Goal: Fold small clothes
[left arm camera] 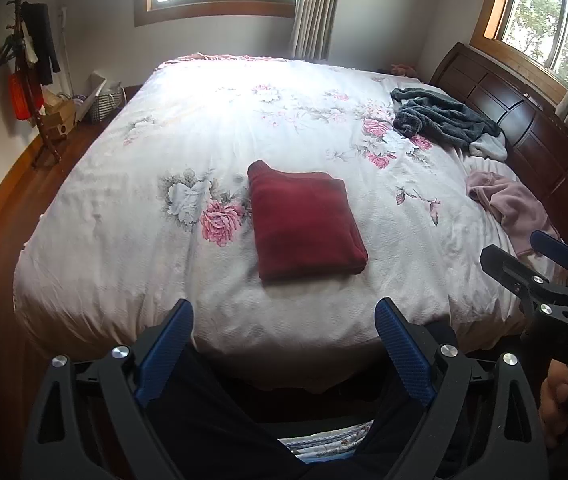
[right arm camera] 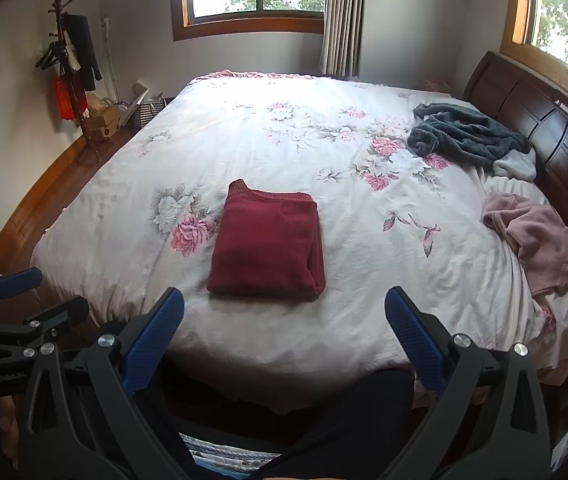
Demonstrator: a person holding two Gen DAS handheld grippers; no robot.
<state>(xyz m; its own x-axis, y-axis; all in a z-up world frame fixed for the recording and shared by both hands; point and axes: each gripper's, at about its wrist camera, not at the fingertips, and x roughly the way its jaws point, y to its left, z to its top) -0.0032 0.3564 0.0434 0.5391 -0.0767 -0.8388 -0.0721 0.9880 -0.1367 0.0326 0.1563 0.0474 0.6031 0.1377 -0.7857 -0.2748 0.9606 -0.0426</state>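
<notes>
Your left gripper [left arm camera: 284,344] and right gripper [right arm camera: 284,336] hang spread and empty at the bed's [left arm camera: 123,280] near edge. The red garment [left arm camera: 306,220] already lies folded mid-bed — the pink garment [right arm camera: 536,240], crumpled toward the headboard edge, lies off to the right, nearer your right gripper.

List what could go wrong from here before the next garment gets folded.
1. The pink garment lies crumpled at the bed's right edge by the headboard; dragging it could tip it off.
2. Pulling clothes across may disturb the folded red garment.
3. Both the left tool and the right tool are open and empty, far from the grey garment.
</notes>
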